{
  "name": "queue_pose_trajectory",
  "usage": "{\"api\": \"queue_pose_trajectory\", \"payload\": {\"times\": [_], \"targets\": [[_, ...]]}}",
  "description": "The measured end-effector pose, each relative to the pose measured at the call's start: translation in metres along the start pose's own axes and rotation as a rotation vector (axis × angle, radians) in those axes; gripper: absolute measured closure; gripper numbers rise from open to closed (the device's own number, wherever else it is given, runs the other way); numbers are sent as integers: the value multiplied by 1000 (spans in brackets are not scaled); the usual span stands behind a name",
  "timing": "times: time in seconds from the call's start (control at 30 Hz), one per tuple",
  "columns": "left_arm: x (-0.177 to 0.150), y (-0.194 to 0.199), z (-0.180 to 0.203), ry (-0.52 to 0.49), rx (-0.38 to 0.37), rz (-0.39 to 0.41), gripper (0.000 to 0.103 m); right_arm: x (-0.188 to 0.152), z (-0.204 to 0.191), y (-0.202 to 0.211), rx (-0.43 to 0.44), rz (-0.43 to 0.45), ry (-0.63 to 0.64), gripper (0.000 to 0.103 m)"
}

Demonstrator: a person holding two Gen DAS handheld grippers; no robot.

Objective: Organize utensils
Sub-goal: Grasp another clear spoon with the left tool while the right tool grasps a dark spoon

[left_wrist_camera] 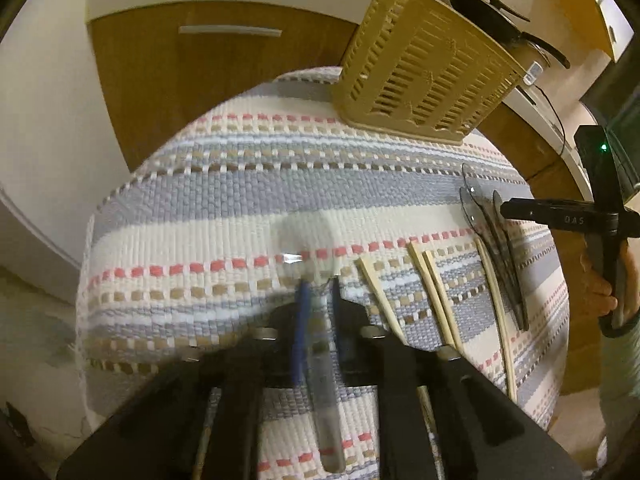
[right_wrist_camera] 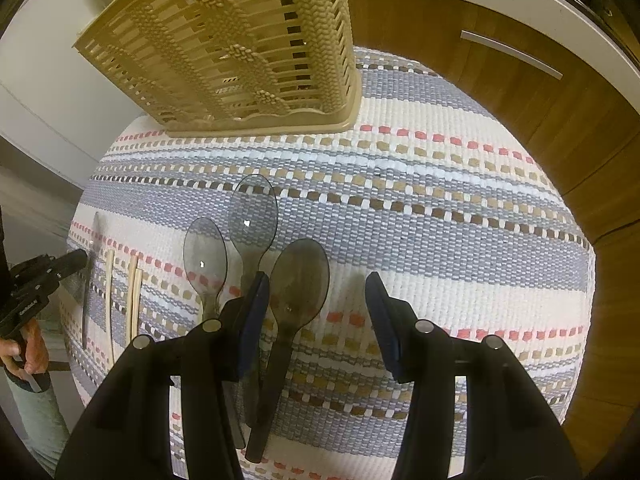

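Observation:
My left gripper (left_wrist_camera: 318, 286) is shut on a clear plastic spoon (left_wrist_camera: 308, 240), bowl forward, just above the striped woven mat (left_wrist_camera: 240, 196). In the right wrist view it shows at the far left (right_wrist_camera: 86, 258). Several chopsticks (left_wrist_camera: 424, 296) lie to its right on the mat. My right gripper (right_wrist_camera: 318, 284) is open above three smoky transparent spoons (right_wrist_camera: 300, 280), its jaws on either side of the rightmost one. A tan slatted utensil basket (left_wrist_camera: 424, 64) stands at the mat's far edge; it also shows in the right wrist view (right_wrist_camera: 240, 48).
The mat covers a round table. Behind it stand a wooden cabinet (left_wrist_camera: 200, 80) with a metal handle and a counter holding a black pan (left_wrist_camera: 492, 16). The chopsticks (right_wrist_camera: 134, 300) lie left of the spoons in the right wrist view.

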State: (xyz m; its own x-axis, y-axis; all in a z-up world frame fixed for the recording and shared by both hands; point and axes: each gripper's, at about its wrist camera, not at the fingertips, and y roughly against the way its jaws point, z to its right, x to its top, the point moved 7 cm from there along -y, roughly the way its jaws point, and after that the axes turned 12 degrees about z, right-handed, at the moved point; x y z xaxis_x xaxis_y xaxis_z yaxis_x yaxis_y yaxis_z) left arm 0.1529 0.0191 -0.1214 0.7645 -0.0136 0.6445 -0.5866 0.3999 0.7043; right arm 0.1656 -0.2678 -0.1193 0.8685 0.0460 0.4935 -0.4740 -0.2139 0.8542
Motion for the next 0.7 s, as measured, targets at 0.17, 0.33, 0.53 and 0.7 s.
{"api": "queue_pose_trajectory", "payload": {"times": [0.17, 0.33, 0.53, 0.7], "targets": [[16, -6, 6, -32, 23, 9, 60, 3, 1, 1, -5, 2, 1, 57], [24, -28, 8, -94, 129, -60, 55, 5, 5, 3, -7, 2, -2, 57], [22, -45, 9, -150, 227, -111, 56, 10, 3, 6, -16, 3, 15, 57], [24, -45, 10, -161, 248, -113, 72, 8, 2, -2, -46, -28, 39, 57]]}}
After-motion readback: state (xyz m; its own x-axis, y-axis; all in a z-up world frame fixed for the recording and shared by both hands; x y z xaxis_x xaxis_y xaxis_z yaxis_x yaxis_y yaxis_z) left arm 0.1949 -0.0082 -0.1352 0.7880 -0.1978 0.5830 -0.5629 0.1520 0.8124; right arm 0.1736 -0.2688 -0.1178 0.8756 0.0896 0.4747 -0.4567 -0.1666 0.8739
